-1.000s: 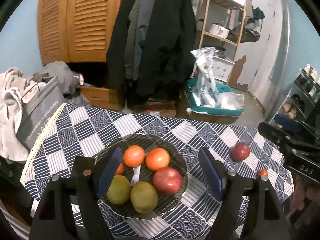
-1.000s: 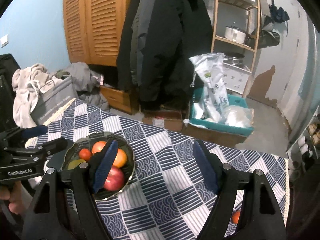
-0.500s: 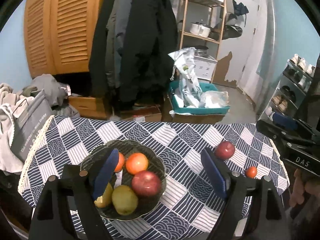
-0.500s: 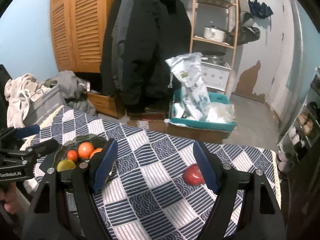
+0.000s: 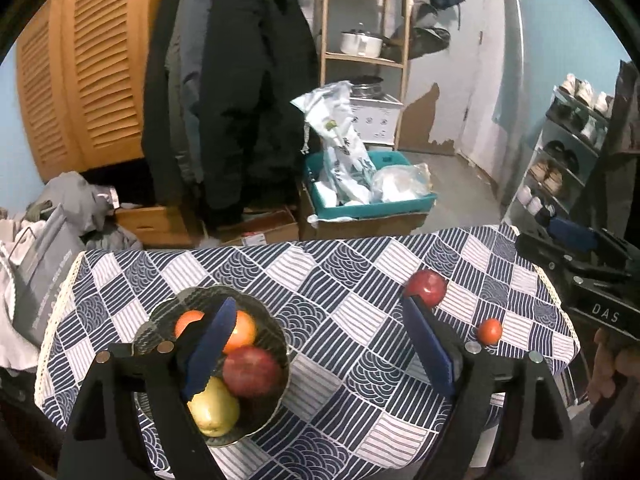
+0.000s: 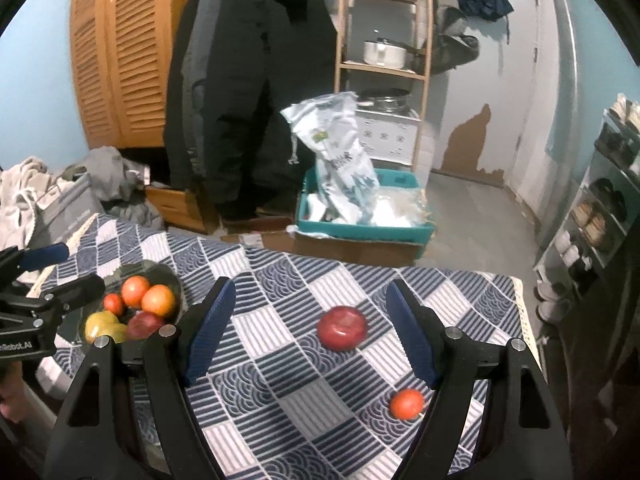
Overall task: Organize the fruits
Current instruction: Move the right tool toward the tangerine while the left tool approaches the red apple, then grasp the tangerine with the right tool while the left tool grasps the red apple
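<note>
A glass bowl (image 5: 160, 314) on the checked tablecloth (image 5: 340, 276) holds a red apple (image 5: 252, 372), oranges (image 5: 242, 330) and a yellow-green pear (image 5: 214, 410). My left gripper (image 5: 320, 320) is open, with its left finger over the bowl and nothing between the pads. A loose red apple (image 6: 343, 328) lies on the cloth between the open fingers of my right gripper (image 6: 310, 300), ahead of them and untouched. A small red-orange fruit (image 6: 407, 403) lies near the right finger. The same apple (image 5: 426, 288) and small fruit (image 5: 489, 330) also show in the left wrist view.
Past the table's far edge stand cardboard boxes and a teal crate (image 5: 372, 200) full of bags. Dark coats (image 5: 232, 92) hang in front of a wooden cupboard. A shoe rack (image 5: 568, 152) is on the right, and a grey bag (image 5: 44, 276) and clothes on the left.
Both grippers have moved right along the table, so the bowl has slid left in both views. The loose apple has come between the right fingers. The left jaws stand slightly wider.
</note>
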### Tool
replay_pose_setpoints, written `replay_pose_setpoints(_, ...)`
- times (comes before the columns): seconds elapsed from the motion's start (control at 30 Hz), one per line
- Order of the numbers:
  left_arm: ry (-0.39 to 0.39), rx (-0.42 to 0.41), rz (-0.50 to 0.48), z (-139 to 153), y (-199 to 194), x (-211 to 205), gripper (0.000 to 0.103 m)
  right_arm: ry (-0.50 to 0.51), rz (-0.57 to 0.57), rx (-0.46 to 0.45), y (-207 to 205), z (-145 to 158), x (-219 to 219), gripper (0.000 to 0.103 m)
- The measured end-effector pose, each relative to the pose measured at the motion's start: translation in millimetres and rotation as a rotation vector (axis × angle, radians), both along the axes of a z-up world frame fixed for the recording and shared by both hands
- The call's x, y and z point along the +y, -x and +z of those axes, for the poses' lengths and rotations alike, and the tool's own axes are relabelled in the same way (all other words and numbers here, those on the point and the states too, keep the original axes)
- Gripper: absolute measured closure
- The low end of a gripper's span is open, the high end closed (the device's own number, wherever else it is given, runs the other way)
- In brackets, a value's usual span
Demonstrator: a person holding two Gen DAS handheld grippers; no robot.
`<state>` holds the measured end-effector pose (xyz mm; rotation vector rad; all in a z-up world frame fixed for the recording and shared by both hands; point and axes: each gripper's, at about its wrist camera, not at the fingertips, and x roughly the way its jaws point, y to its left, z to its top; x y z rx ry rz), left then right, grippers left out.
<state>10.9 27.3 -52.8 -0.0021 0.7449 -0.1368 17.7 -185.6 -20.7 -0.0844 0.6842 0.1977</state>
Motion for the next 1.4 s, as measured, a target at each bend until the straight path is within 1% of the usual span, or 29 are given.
replay_pose_setpoints(0.43, -0.028, 0.043, -0.055, -16.0, -14.3, -45.4, 0.017, -0.001, -0.091, 0.046, -1.1, -18.2, -50.5, 0.025)
replay_pose_setpoints(0.67, -0.050, 0.076, -0.077, -30.7, -28.0, -65.4, 0.017, 0.009, -0.123, 0.100, -7.4, -38.1, -71.1, 0.025)
replay_pose_setpoints(0.93, -0.049, 0.131, -0.088, -55.4, -47.1, -82.0, 0.017, 0.022, -0.161, 0.198, -21.8, -75.4, -91.4, 0.025)
replay_pose_setpoints(1.0, -0.055, 0.135, -0.092, -61.5, -50.4, -86.5, 0.017, 0.023, -0.171, 0.222, -25.3, -85.6, -96.8, 0.025)
replay_pose_setpoints(1.1, -0.088, 0.148, -0.097, -74.3, -56.7, -94.7, 0.017, 0.029, -0.191, 0.263, -31.7, -105.6, -105.2, 0.025)
replay_pose_setpoints(1.23, -0.134, 0.169, -0.100, -92.2, -64.1, -101.8, 0.017, 0.009, -0.205, 0.340, -39.6, -134.7, -114.3, 0.025)
replay_pose_setpoints(1.4, -0.167, 0.212, -0.104, -117.2, -72.5, -107.2, 0.017, -0.003, -0.215, 0.432, -45.6, -166.1, -122.0, 0.025)
